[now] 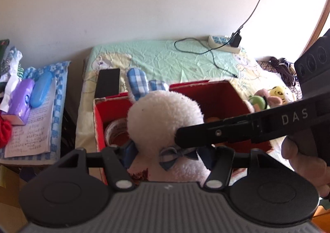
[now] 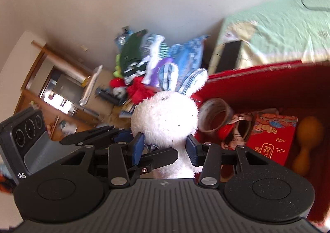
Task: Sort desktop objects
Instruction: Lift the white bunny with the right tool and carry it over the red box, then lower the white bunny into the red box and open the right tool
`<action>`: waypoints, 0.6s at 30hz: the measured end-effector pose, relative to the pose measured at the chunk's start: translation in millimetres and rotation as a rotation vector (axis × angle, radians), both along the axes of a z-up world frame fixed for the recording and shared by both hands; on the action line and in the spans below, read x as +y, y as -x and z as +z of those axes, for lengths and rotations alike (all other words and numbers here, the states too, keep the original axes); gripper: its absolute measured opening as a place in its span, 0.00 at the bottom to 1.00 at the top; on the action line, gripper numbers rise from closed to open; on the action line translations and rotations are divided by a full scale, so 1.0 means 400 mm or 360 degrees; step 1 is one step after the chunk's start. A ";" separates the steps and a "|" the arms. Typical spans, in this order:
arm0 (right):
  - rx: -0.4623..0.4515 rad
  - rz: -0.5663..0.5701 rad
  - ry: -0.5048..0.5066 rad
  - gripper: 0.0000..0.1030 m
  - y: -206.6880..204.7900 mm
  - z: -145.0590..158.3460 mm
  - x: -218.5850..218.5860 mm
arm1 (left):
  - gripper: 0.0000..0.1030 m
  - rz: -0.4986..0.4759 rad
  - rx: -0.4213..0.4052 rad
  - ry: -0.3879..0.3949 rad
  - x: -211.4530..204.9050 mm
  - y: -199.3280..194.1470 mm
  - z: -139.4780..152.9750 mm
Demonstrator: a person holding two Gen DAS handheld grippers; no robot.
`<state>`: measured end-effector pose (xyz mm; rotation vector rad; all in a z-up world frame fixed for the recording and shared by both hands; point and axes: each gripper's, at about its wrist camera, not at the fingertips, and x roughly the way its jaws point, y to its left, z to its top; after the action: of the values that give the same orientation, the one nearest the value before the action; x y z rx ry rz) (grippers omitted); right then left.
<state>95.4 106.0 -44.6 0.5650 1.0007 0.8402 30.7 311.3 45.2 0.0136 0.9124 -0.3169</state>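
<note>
1. The left tongs point(image 1: 168, 155) are clamped on the neck of a white plush rabbit point(image 1: 165, 117), whose checked bow sits between the blue pads.
2. The right tongs point(image 2: 165, 148) also bracket the rabbit point(image 2: 165, 119); both blue pads touch its fur, though how firm the grip is cannot be told.
3. The rabbit is held above the near-left corner of a red box point(image 1: 224, 90), just ahead of both tongs.
4. Inside the box, right of the right tongs: a tape roll point(image 2: 214, 114), a red packet point(image 2: 270, 138) with gold Chinese characters too small to read, and an orange gourd shape point(image 2: 307, 142).
5. "DAS" is printed on the right tongs' arm point(image 1: 295, 118); "AS" shows on the left one's body point(image 2: 21, 175).
6. Far left of the left tongs, a handwritten sheet point(image 1: 31, 130), illegible.
</note>
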 end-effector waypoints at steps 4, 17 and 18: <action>0.0137 -0.0093 -0.0019 0.45 -0.047 -0.074 0.002 | 0.61 0.0005 0.0098 -0.0071 -0.002 -0.065 -0.064; 0.0442 -0.0031 -0.0045 0.35 -0.121 -0.183 0.049 | 0.66 0.0073 0.0151 -0.0288 0.001 -0.077 -0.127; 0.0466 -0.0011 -0.0057 0.35 -0.123 -0.187 0.054 | 0.66 0.0073 0.0143 -0.0304 -0.002 -0.073 -0.128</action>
<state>144.5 127.4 -119.5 0.7364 1.2508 0.7838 59.8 310.3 -5.9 0.1551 1.0281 -0.1882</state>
